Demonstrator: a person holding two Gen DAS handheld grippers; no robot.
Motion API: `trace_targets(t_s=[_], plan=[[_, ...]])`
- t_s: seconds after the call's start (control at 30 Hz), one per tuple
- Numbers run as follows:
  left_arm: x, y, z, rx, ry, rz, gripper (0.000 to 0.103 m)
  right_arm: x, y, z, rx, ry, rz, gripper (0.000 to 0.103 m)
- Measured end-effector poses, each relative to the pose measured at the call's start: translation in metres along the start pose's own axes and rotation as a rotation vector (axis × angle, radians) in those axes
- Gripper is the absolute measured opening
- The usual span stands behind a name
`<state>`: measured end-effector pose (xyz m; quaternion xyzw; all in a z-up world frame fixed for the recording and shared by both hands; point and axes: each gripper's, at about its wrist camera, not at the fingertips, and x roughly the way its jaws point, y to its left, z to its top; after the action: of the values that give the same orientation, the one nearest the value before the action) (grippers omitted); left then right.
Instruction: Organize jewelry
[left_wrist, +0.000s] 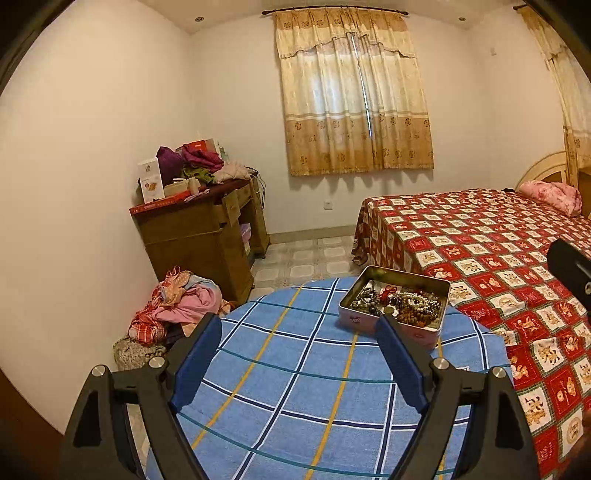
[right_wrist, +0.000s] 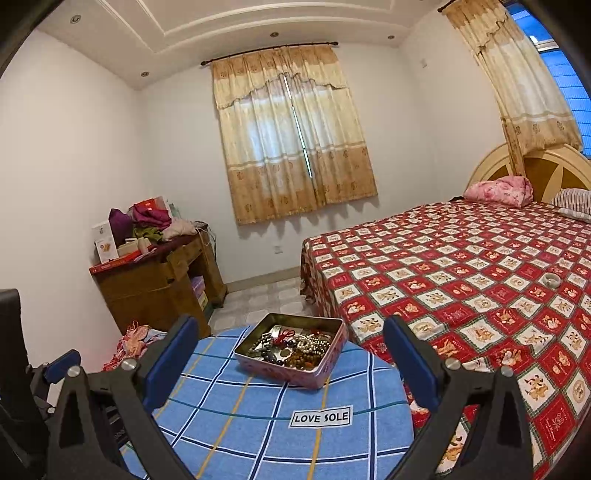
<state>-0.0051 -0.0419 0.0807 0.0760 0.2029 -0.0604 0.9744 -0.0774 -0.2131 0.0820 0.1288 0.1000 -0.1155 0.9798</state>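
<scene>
Each tool, left (left_wrist: 299, 321) and right (right_wrist: 290, 325), has black triangular arms, silver pivot screws and blue pads.

Soft daylight glows through the drawn beige patterned curtains (left_wrist: 354, 96); the room is evenly lit and sharp, with fisheye bending and dark vignetted corners.

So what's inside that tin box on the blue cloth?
The tin box holds tangled bead bracelets, pearly, brown and dark, plus something red. Whatever lies under the pile is covered.

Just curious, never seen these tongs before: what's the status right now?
Left tongs open, empty. Right tongs open, empty. Jewelry tin on blue cloth, full of beads. Nothing in the way.
</scene>
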Motion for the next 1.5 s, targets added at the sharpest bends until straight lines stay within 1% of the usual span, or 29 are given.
trace_targets(t_s=[0.3,1.5], plan=[[0.0003,0.0019,-0.0009,-0.006,0.014,0.005,0.086,-0.0026,-0.0013,-0.0004,-0.005,-0.006,0.006,0.102],[0.0057,0.0085,0.0003,-0.029,0.028,0.03,0.086,-0.0018,0.0024,-0.0021,-0.011,-0.003,0.012,0.102]])
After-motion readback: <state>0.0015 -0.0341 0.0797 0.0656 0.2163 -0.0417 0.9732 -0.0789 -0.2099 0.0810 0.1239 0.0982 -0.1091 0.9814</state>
